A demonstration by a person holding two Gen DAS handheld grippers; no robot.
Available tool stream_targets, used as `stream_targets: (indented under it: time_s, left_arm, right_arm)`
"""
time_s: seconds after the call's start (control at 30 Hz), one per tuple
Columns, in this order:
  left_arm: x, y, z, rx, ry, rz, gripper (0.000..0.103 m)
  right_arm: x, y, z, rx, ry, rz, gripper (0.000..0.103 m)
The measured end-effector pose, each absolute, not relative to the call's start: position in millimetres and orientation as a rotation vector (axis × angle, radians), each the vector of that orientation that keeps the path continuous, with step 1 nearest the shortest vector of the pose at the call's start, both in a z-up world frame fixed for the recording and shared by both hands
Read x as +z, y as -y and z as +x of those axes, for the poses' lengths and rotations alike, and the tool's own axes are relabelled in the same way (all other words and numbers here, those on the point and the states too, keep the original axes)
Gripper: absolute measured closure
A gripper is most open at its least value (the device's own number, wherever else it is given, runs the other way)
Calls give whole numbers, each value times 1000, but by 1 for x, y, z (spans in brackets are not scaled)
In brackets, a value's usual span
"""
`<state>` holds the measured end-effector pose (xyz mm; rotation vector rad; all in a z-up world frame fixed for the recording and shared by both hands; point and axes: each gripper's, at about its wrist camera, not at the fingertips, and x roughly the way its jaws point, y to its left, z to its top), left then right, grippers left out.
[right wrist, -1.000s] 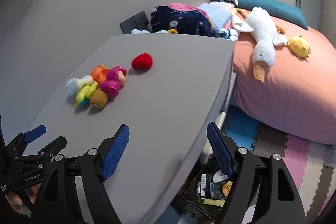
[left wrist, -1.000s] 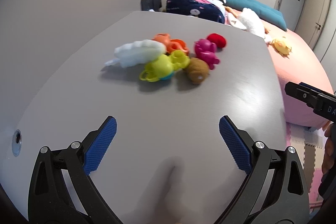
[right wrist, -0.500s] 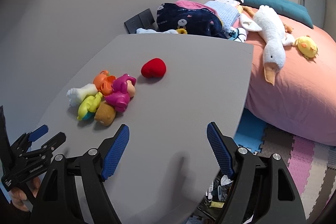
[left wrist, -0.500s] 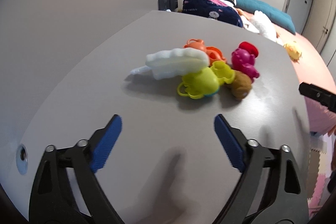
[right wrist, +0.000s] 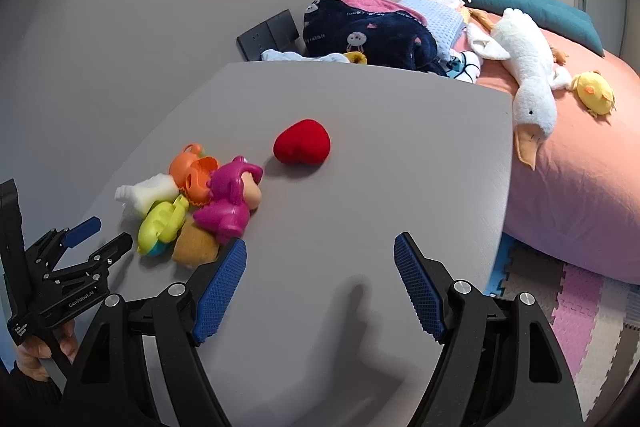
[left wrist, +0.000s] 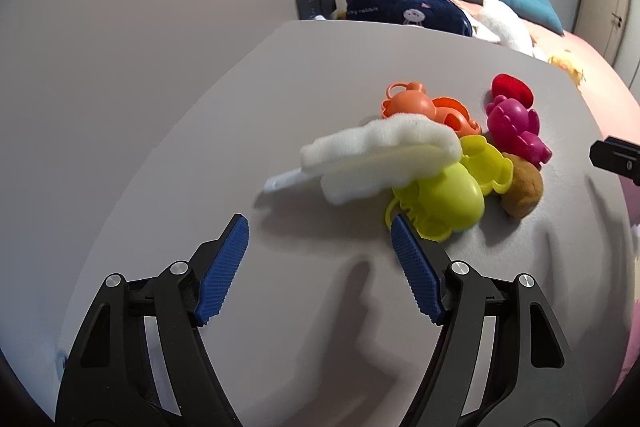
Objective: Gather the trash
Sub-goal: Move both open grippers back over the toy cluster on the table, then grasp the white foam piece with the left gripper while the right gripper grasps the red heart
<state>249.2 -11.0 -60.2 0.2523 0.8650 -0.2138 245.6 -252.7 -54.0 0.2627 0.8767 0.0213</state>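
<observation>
The left claw [left wrist: 320,247] is held open above the worktop [left wrist: 200,155], nothing between its blue pads [left wrist: 224,267]. At its 12 o'clock lies the white sponge [left wrist: 380,155], resting on the yellow toy [left wrist: 444,203], which sits just beside the right pad. Only the left view shows the sponge's handle, pointing to 9 o'clock. The right claw [right wrist: 320,279] is likewise held open and unladen over the worktop. In its view the pile is seen at 10 o'clock: orange toy [right wrist: 192,171], pink toy [right wrist: 228,199], brown ball [right wrist: 196,247]. The red heart [right wrist: 302,147] lies apart at 12 o'clock. Only here are the bed [right wrist: 580,167], goose [right wrist: 528,83] and floor mats [right wrist: 580,307] seen clearly.
</observation>
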Motion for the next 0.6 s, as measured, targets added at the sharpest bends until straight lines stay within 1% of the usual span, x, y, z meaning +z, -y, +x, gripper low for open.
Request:
stream_targets:
  time_s: [0.37, 0.6]
  left_arm:
    - [-64, 30, 278, -286, -844, 368, 31]
    - [-64, 36, 293, -390, -839, 387, 32]
  right_arm:
    - [-56, 246, 286, 30, -879, 242, 26]
    - [-63, 250, 314, 8, -907, 248, 26]
